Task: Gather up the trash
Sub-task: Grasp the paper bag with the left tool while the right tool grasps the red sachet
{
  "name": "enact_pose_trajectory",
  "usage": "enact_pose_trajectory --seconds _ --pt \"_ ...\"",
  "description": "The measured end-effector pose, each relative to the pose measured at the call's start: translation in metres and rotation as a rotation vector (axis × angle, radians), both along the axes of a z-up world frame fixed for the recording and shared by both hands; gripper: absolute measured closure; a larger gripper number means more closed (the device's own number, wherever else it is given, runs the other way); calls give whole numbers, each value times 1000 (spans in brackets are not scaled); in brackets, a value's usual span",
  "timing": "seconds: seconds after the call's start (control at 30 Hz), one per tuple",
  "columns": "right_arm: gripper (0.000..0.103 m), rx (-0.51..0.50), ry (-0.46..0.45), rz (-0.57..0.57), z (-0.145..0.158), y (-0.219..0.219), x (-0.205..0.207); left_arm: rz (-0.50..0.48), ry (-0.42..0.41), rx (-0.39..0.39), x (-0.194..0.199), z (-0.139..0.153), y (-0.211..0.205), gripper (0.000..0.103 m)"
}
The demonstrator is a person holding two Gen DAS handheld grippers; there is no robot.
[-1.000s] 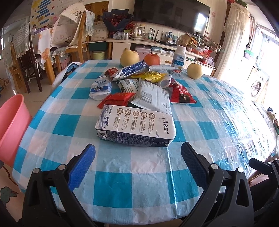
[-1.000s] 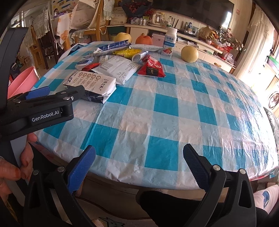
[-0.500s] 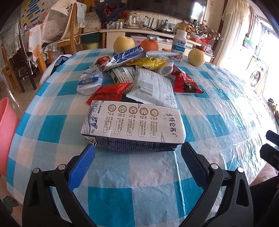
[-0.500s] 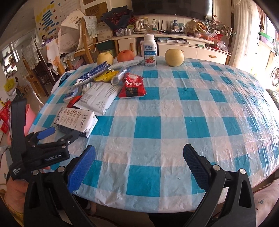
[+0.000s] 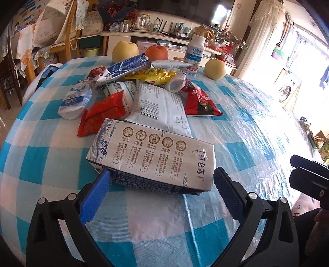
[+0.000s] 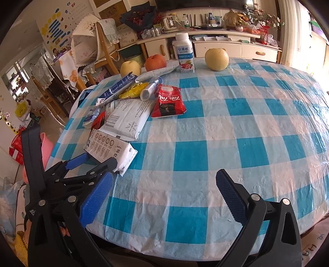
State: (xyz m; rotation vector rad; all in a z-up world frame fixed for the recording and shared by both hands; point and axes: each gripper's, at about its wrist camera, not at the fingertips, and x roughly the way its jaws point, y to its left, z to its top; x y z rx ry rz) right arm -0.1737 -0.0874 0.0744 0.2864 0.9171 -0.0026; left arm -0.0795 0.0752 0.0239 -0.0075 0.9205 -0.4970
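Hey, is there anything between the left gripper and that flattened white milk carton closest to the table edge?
Nothing visible. The open left gripper sits right at the near edge of the flattened white milk carton, a finger to either side, only bare blue-and-white checked tablecloth below. The white plastic pouch and red snack wrapper lie behind the carton, not in the way.

A lived-in family home, dining corner opening onto the living room.

Sunlight is pouring through a curtained window [image 5: 265, 30] onto a counter [image 6: 236, 131] wearing a blue-and-white checked plastic cloth, where pears [image 6: 216, 59], an apple [image 6: 155, 62] and a yogurt bottle [image 6: 184, 53] are sitting. A television [image 5: 185, 9] is hanging above a low cream sideboard [image 6: 222, 44] crowded with a kettle [image 6: 169, 23], and a washing machine [image 5: 286, 93] is showing at the far right.
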Motion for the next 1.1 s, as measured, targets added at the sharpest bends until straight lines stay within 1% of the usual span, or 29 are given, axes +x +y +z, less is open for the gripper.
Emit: enact_pose_trajectory --seconds 0.07,0.13,0.2,0.3,0.43,0.6,0.77,0.83,0.87,0.9,0.97,1.1 --pt "4 -3 -5 2 3 0 3 -2 1 -11 0 0 -2 4" --pt "4 -6 -12 2 8 -1 9 17 -7 3 2 0 -6 4" --pt "4 -20 -26 -5 14 -3 16 49 -10 7 3 -1 -8 4" --pt "4 -15 -37 -16 22 -10 29 110 -13 24 9 -2 -11 4" --pt "4 -16 -14 -24 23 -17 57 209 -5 24 19 -1 -12 4" --pt "4 31 40 -48 13 -28 98 282 -15 28 31 -2 -9 4" --pt "6 17 78 -42 0 -28 138 273 4 102 43 -4 0 4" --pt "7 11 90 -33 -4 -28 153 257 17 110 47 -5 6 4" --pt "9 9 96 -26 -7 -27 159 262 24 123 48 -5 11 4" --pt "15 7 103 -20 -10 -27 165 265 27 130 49 -4 16 4" --pt "24 -2 128 -11 -18 -26 177 265 24 150 49 -1 26 4" --pt "24 21 169 -12 -32 -28 192 256 18 153 44 1 37 4"
